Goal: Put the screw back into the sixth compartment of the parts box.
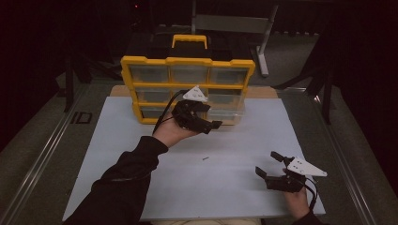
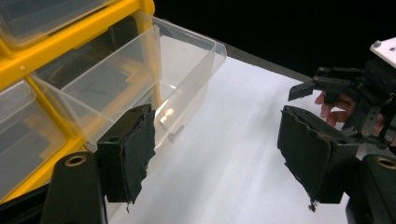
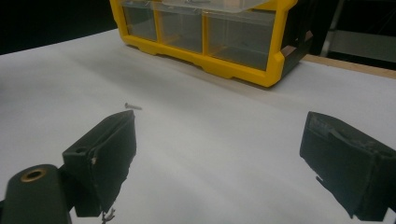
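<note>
- The left gripper was held in front of the yellow organizer, at the right side of its lower rows. Its jaws stood apart and nothing was between them.
- In the left gripper view, a clear drawer was pulled out of the organizer, and it reached out over the white board.
- Inside this drawer, near its front wall, at least one small screw lay on the clear bottom. The left jaw of the left gripper was just beside the front corner of the drawer. I could not tell whether it touched the plastic.
- The right gripper was near the front right corner of the white board, well apart from the organizer. Its jaws were wide apart and they held nothing.
- In the right gripper view, the two black pads were low over the board with only the bare white surface between them.
- One loose screw lay on the board, about between the two grippers and nearer to the person's side than the organizer. The same screw showed in the right gripper view, just beyond the left pad and not touching it.
- The organizer stood at the far edge of the board, with a yellow handle on top. Its other drawers were closed.
</note>
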Available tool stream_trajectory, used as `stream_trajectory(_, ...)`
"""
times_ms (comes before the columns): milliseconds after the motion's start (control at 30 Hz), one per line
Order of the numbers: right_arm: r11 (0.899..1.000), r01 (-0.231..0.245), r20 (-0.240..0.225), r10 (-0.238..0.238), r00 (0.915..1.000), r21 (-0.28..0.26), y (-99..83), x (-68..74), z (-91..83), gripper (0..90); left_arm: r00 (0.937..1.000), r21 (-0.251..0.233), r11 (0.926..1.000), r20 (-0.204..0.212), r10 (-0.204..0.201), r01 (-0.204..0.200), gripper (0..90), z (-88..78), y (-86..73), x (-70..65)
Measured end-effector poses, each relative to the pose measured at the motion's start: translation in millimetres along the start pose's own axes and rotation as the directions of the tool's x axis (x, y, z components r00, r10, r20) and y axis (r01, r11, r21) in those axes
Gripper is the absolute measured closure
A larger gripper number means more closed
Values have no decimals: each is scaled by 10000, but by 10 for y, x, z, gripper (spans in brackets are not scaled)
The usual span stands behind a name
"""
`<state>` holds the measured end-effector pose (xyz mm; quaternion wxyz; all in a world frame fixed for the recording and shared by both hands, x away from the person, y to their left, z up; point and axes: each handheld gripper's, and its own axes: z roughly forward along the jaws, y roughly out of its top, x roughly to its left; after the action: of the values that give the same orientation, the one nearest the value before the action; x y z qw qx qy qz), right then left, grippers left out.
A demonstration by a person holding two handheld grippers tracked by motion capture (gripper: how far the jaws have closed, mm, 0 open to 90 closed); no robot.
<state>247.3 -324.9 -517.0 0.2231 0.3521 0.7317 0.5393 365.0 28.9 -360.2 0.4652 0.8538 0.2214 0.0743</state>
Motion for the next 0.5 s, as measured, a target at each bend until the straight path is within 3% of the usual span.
stream_trajectory(200,10000,12,-17,-12,10000,6,2,5,4,106,10000,127,9999,-57,2,-1,278,37,-172,-47)
stream_trajectory(500,10000,58,-41,-58,10000,27,1,6,9,106,9997,442,9989,206,-137,128,290,187,-456,-70)
